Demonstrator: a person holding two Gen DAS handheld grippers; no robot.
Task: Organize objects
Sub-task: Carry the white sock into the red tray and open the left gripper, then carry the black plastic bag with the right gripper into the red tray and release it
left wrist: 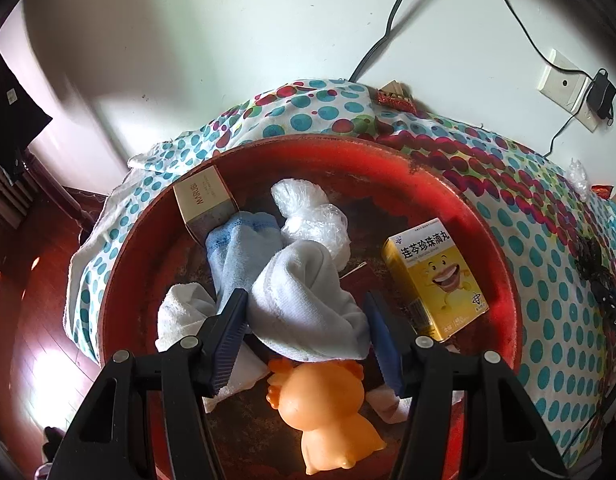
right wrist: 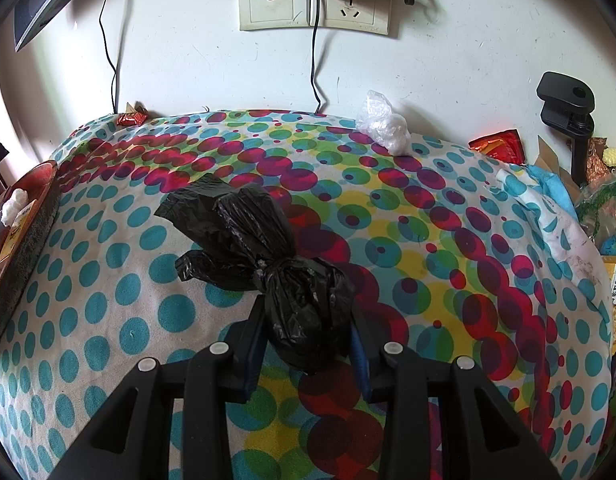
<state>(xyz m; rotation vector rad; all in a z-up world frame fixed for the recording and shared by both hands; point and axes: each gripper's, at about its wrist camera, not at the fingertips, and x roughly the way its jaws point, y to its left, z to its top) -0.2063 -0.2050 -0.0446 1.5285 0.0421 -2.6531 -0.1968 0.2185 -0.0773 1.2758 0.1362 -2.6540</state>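
The left gripper (left wrist: 306, 326) jaws pinch a white terry sock (left wrist: 304, 304) over the round red tray (left wrist: 488, 232); the right gripper (right wrist: 308, 344) jaws pinch a knotted black plastic bag (right wrist: 284, 280) near the table's front edge.

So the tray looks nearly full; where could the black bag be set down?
The red tray is crowded with socks, boxes and a toy. Bare cloth lies between the tray's edge and the black bag; more lies right of the bag, before the clutter at the far right.

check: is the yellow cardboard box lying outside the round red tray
No, the yellow cardboard box lies inside the round red tray.
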